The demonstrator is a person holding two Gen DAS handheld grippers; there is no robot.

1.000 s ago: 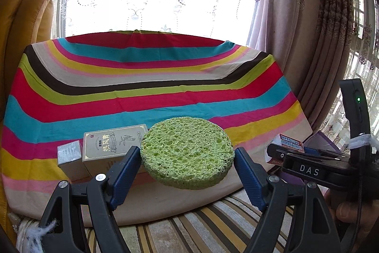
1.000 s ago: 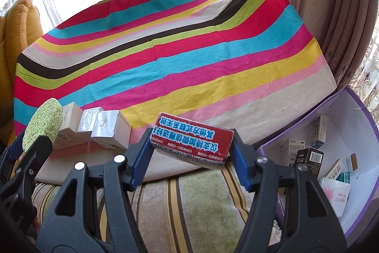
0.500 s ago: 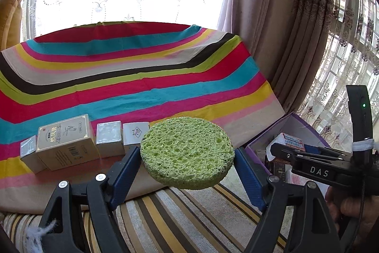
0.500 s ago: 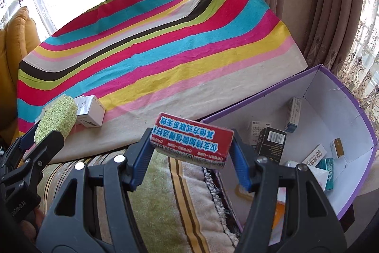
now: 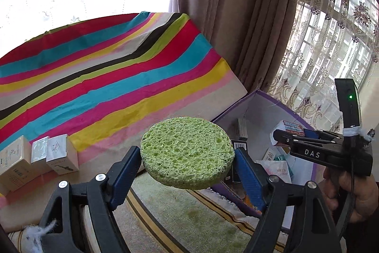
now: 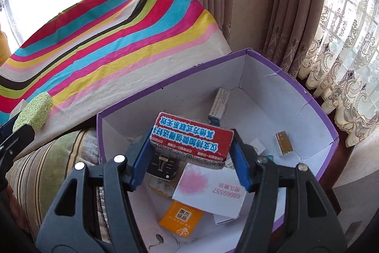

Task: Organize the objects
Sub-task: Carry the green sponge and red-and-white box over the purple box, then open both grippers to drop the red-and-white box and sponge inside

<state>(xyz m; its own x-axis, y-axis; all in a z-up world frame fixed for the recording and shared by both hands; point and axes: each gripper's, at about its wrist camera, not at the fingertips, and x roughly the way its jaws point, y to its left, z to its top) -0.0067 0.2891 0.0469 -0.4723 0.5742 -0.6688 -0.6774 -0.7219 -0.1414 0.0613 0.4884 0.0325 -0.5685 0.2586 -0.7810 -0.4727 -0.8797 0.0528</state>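
My left gripper [image 5: 187, 164] is shut on a round green sponge [image 5: 187, 151], held flat above the striped rug. At the left edge of the right wrist view the same sponge [image 6: 33, 114] shows edge-on. My right gripper [image 6: 191, 151] is shut on a red and blue printed box [image 6: 191, 136], held over the open purple carton [image 6: 315, 98]. The left wrist view catches the right gripper [image 5: 293, 132] from the side with that printed box [image 5: 292, 127] above the carton [image 5: 255, 96]. Several small packets lie inside the carton.
A table under a striped cloth [image 5: 118, 77] fills the left, with small boxes [image 5: 59, 153] near its front edge. A striped rug [image 5: 189, 215] lies below. Curtains [image 6: 272, 4] hang behind the carton. A person's hand [image 5: 350, 191] grips the right tool.
Both grippers have swung right, away from the table's boxes. The purple carton has come under the right gripper and into the left wrist view. Both grips are unchanged.
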